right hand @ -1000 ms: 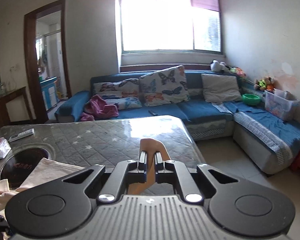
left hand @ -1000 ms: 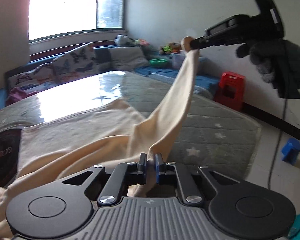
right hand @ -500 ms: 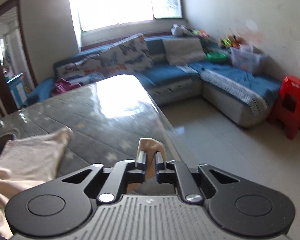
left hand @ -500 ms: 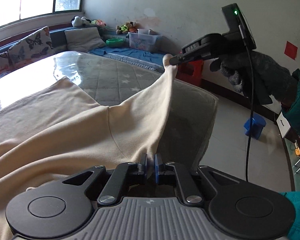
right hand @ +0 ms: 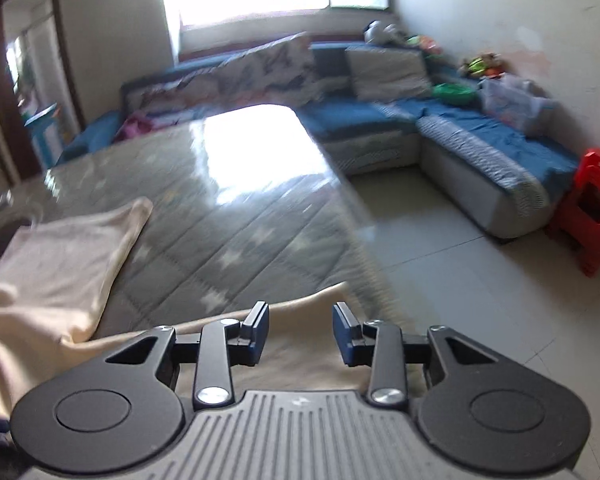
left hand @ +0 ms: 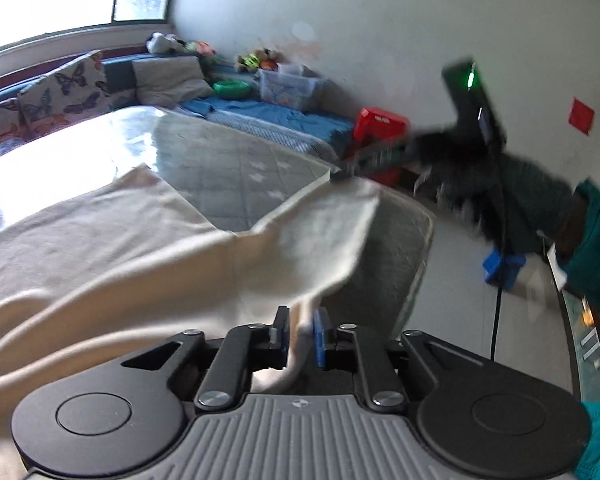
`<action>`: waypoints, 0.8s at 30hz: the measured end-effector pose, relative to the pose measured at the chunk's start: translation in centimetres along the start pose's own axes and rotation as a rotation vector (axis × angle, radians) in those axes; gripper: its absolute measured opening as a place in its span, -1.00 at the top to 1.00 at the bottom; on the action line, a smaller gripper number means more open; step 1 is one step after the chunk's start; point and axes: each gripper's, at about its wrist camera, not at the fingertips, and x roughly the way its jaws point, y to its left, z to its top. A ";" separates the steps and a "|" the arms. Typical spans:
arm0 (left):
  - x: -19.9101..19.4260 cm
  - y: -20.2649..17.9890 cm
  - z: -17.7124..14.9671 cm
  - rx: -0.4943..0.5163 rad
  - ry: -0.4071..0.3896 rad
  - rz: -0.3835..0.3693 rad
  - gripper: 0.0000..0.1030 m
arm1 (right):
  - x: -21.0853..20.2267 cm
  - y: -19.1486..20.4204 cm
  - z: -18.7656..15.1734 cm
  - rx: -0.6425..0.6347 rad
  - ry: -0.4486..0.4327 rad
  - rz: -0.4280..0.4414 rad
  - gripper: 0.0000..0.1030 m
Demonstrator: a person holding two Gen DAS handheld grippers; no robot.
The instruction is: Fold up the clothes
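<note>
On the star-quilted counter (right hand: 236,240), cream garment (left hand: 100,240) spread out, left tool (left hand: 299,334) just loosening — cloth between parted pads, right tool (right hand: 300,330) just opened wide — empty, above the sleeve.

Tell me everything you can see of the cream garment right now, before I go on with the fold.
The cream, soft-looking cloth garment lies partly spread on the grey star-quilted table cover, rumpled at the near side. One strip of it runs between the left gripper's blue pads, whose jaws have just been opening slightly. Another edge lies flat under the right gripper, whose jaws have just been opening and stand apart, pressing nothing. A flatter part rests further back on the cover.
</note>
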 end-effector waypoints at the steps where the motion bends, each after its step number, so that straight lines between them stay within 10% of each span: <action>1: -0.5 0.5 0.2 -0.014 -0.011 0.018 0.53 | 0.8 0.4 0.0 -0.004 0.023 0.010 0.30; 19: -4.2 19.4 3.3 -0.372 -0.016 0.618 0.46 | 5.5 12.1 8.8 -0.227 0.066 0.288 0.25; 24: -3.2 23.5 3.5 -0.438 0.019 0.650 0.02 | 9.0 14.3 10.8 -0.255 0.114 0.294 0.25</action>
